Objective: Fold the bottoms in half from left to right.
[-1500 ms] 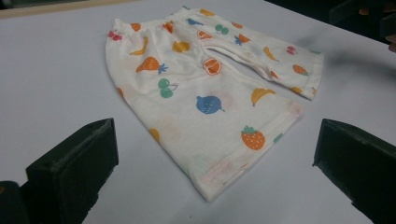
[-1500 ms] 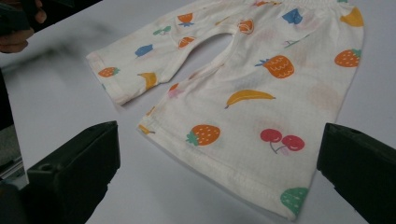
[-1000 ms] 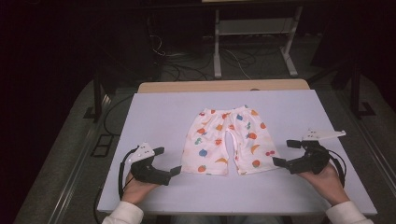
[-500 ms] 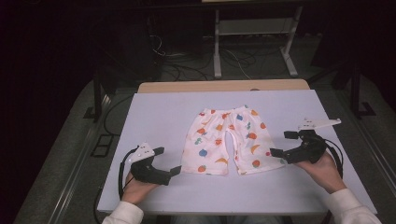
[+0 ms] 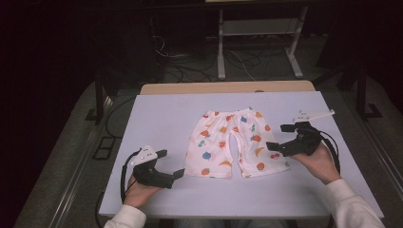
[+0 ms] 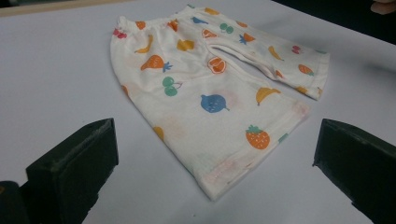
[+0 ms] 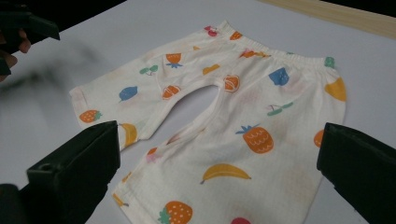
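Pale lilac-white rectangular table (image 5: 161,114) — one garment on it.
A pair of small white cotton shorts printed with coloured fruit (image 5: 231,142) lies flat near the table's middle, waistband toward the far edge, both leg hems toward the near edge — a bare wooden strip (image 5: 190,88) borders the far edge.

The high view looks forward and down over the whole worktop (image 5: 157,118) from above the person's side; each gripper view sits low and close, facing inward from opposite sides, and all three share the patterned shorts (image 5: 233,142)
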### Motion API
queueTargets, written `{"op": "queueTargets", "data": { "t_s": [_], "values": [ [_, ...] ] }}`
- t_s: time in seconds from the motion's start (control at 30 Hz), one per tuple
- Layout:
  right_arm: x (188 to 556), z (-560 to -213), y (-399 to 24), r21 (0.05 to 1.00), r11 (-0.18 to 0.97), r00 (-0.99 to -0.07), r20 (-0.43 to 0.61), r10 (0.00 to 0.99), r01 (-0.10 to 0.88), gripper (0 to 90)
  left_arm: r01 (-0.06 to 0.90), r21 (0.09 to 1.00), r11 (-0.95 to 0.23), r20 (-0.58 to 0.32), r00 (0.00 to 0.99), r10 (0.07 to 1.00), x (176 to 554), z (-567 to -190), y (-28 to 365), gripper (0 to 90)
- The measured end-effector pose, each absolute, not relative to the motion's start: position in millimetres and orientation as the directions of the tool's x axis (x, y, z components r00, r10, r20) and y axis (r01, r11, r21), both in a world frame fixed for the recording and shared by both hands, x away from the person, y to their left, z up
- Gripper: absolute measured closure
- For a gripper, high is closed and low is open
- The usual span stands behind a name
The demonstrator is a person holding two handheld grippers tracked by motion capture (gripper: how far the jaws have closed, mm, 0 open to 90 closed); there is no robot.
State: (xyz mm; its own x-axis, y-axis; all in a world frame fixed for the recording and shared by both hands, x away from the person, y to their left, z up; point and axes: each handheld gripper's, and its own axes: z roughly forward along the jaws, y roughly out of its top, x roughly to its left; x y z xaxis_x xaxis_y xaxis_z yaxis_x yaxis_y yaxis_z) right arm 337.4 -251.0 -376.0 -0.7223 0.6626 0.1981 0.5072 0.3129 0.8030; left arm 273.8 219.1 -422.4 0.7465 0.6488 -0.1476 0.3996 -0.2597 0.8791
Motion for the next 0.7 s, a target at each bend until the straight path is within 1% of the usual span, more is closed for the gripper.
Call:
{"op": "queueTargets", "data": {
  "t_s": [0.7],
  "values": [
    [371,-372,-228,0.797,0.337,-0.749,0.204,0.63,0.501,0.0,0.404,0.878,-0.257,-0.154,0.746,0.648,275,-423,220,0.0]
  ]
}}
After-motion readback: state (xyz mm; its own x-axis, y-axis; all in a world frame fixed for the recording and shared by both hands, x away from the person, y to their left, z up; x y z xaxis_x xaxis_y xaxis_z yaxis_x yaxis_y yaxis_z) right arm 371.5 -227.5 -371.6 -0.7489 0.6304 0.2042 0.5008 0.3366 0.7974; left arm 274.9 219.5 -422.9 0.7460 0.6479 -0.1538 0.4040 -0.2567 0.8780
